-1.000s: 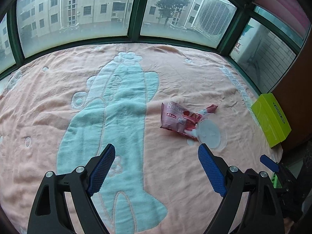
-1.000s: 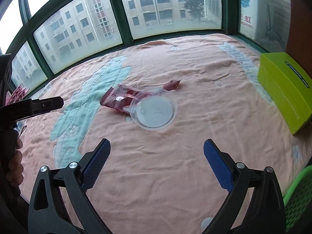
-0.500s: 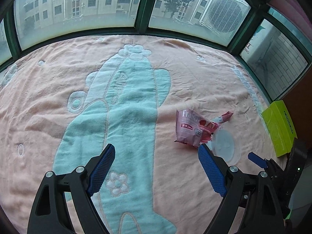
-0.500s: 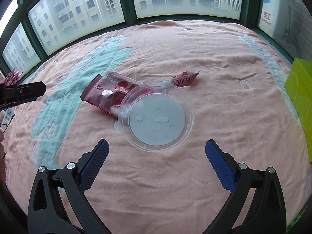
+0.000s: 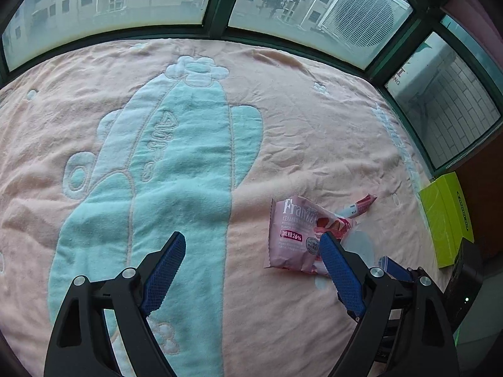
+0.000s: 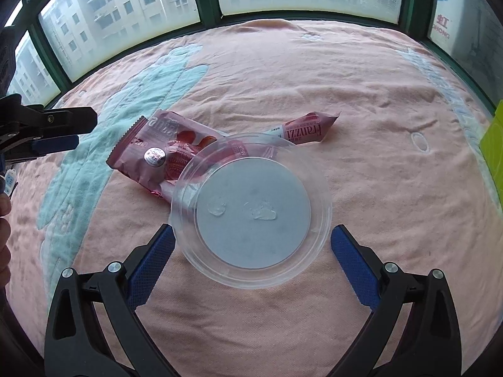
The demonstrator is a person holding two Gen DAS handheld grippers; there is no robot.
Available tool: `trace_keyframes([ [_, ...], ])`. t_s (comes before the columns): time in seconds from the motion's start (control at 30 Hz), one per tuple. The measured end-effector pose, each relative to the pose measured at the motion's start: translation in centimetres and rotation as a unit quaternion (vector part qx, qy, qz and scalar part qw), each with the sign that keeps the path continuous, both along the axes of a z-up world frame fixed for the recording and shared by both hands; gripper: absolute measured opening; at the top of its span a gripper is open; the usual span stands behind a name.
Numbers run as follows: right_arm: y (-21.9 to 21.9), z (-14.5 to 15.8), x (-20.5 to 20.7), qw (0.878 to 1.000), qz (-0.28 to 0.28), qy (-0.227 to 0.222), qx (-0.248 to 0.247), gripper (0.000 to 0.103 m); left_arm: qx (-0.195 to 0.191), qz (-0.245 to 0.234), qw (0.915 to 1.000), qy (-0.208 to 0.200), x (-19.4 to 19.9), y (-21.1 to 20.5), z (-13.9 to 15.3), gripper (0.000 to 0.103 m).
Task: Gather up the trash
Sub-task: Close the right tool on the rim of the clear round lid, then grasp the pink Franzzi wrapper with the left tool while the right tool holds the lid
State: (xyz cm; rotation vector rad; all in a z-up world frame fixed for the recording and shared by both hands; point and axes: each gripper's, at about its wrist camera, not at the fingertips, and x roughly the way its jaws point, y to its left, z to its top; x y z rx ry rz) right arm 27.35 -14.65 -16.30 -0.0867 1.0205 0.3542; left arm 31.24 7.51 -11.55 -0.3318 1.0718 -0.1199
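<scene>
A pink snack wrapper lies on the pink blanket, and its right end is under a clear round plastic lid. A small red stick wrapper lies just behind them. My left gripper is open above the blanket, its right finger in front of the pink wrapper's edge. My right gripper is open low over the lid, and the lid's rim sits close to both pads. The lid is mostly hidden in the left wrist view.
A lime-green box lies at the blanket's right edge. Green-framed windows close off the far side. The blanket's teal cactus figure fills the left. A person's hand shows at the left edge of the right wrist view.
Both grippers have come down and forward toward the trash. The lid now lies between the right fingers; the pink wrapper now sits at the left gripper's right finger. Both stay open.
</scene>
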Motion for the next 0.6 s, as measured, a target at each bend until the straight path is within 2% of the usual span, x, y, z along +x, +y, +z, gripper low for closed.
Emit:
trace_keyframes([
  [0.2,-0.1,0.1,0.2,1.0,-0.004,-0.004,0.004,0.097,-0.014,-0.019,0.9996,0.017,1.4,-1.4,-1.8,0.084],
  [0.27,-0.3,0.2,0.2,1.0,-0.006,-0.004,0.006,0.092,-0.023,-0.02,0.9992,0.026,1.8,-1.5,-2.5,0.084],
  [0.37,-0.9,0.4,-0.1,1.0,-0.012,-0.003,0.013,0.091,-0.039,-0.025,0.9984,0.032,2.1,-1.9,-3.3,0.084],
  [0.6,-2.5,1.5,-1.4,0.999,-0.031,-0.005,0.024,0.091,-0.032,-0.036,0.9985,0.027,2.4,-3.0,-3.8,0.083],
])
